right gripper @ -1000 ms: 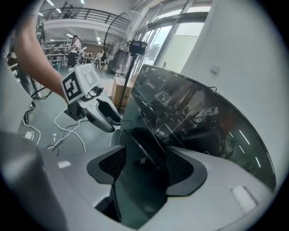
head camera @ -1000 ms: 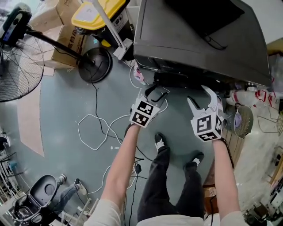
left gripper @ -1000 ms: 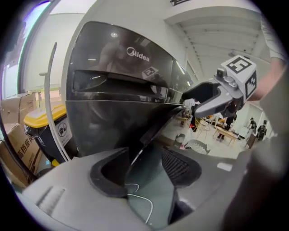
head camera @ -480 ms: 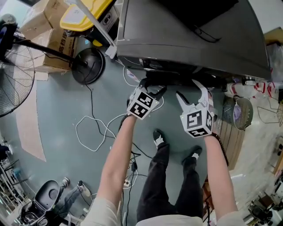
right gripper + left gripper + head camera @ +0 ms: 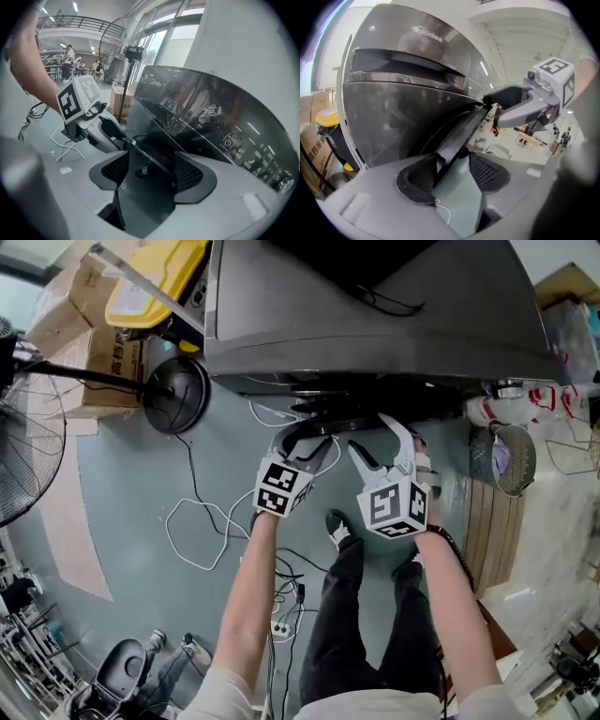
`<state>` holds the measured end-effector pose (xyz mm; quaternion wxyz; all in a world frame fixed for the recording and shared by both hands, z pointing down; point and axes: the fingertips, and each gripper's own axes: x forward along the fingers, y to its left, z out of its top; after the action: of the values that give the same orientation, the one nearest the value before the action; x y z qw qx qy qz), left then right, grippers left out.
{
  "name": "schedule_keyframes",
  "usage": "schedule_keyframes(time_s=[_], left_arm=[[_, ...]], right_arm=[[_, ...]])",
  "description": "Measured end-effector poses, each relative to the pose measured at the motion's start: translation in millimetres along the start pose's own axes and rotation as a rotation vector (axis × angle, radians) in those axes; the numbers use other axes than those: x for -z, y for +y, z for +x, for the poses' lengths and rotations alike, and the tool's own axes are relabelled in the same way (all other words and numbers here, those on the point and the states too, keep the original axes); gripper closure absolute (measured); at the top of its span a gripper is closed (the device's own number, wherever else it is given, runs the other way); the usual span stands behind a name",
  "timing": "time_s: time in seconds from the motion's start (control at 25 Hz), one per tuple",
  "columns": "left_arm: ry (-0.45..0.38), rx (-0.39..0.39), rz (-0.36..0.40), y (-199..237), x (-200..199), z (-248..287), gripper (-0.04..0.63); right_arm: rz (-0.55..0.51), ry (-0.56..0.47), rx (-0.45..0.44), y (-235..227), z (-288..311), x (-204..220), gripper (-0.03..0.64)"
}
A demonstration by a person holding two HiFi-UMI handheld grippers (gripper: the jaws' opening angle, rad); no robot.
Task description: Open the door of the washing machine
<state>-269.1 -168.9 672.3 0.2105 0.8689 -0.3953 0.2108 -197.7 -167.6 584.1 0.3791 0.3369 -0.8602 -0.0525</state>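
The big, shiny, dark grey washing machine (image 5: 375,324) stands on the blue-grey floor (image 5: 131,512). The thin black edge of its door (image 5: 457,138) sticks out a little from the front. The left tongs (image 5: 307,439) and the right tongs (image 5: 371,435) sit side by side at that edge. Both have just been opening and now stand wide, with the door edge between their pads but not squeezed

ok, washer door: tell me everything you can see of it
The door is dark and glossy, plastic by its look, with a thick curved rim. It stands ajar, swung out from the front of the grey washing machine. Its rim passes between the jaws of both the left gripper and the right gripper; both pairs have just been opening, and neither clamps it.
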Motion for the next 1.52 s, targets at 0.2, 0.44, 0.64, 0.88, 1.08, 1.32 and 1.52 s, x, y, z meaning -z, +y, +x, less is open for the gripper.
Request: schedule_keyframes(time_s=[0.2, 0.44, 0.64, 0.88, 1.08, 1.32, 1.52], left_arm=[[-0.012, 0.004, -0.045, -25.8, 20.0, -14.3, 0.331], [0.036, 0.008, 0.012, -55.4, 36.7, -26.6, 0.306], [0.098, 0.161, 0.131, -90.4, 44.5, -33.4, 0.272], [0.161, 0.312, 0.222, -148.8, 61.8, -37.6, 0.273], [0.167, 0.355, 0.211, -189.8, 71.6, -37.4, 0.278], [0.165, 0.313, 0.149, -224.0, 80.8, -39.6, 0.275], [0.162, 0.276, 0.109, -254.2, 86.8, -36.7, 0.273]], right_arm=[[-0.080, 0.021, -0.057, 16.0, -19.8, 11.9, 0.347], [-0.118, 0.029, -0.147, 35.8, -43.7, 25.3, 0.347], [-0.186, 0.121, -0.260, 50.2, -68.7, 40.9, 0.347], [-0.131, 0.138, -0.332, 61.8, -98.5, 55.1, 0.348], [0.022, 0.109, -0.220, 46.4, -123.7, 60.8, 0.348], [0.315, 0.089, 0.092, -10.4, -149.1, 66.0, 0.348], [0.594, 0.040, 0.197, -19.9, -163.1, 98.4, 0.347]])
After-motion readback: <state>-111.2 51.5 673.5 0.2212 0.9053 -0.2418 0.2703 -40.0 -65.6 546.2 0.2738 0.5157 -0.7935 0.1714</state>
